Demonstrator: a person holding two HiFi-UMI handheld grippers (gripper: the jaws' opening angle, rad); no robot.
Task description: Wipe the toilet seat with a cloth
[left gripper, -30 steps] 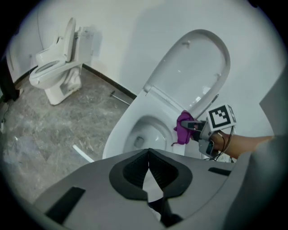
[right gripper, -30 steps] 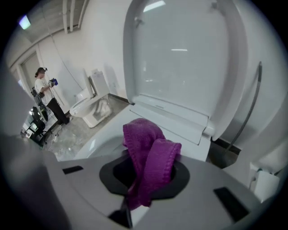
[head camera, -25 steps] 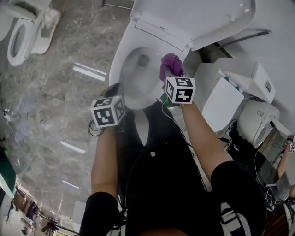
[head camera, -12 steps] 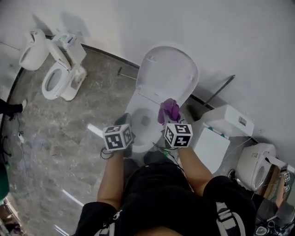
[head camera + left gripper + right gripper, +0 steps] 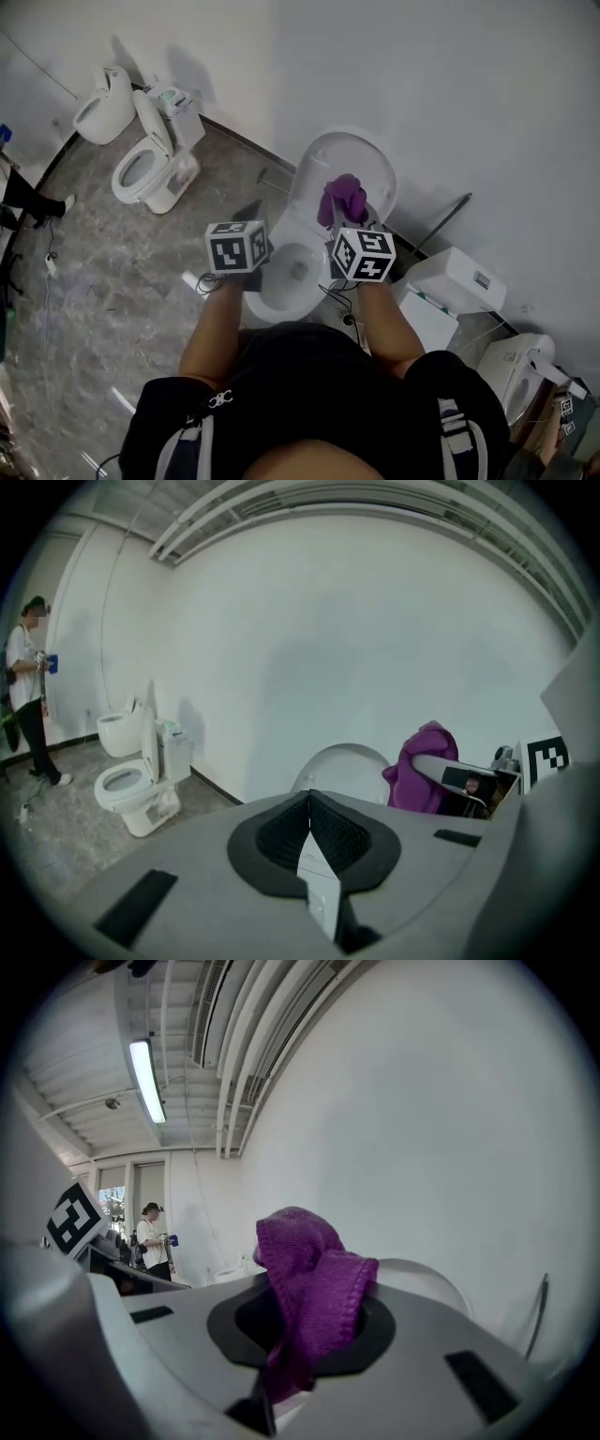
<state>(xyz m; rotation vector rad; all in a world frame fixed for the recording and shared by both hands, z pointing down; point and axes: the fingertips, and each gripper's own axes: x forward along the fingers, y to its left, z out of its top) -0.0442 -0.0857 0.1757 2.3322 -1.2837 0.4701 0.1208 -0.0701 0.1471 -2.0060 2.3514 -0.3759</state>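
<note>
Head view: grey marble floor [image 5: 112,272], white wall [image 5: 422,94]; right gripper [image 5: 292,1349] pinches purple cloth [image 5: 342,197], left gripper [image 5: 309,829] closed.

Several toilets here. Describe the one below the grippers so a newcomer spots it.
Follow the white wall in the head view; toilets stand along its foot. The toilet right before the person has its lid raised against that wall. Only it shows the purple cloth over its lid.

We see a second toilet [image 5: 142,171] by the far wall, a person [image 5: 25,697] standing beyond it, and a lit ceiling lamp [image 5: 147,1080].
</note>
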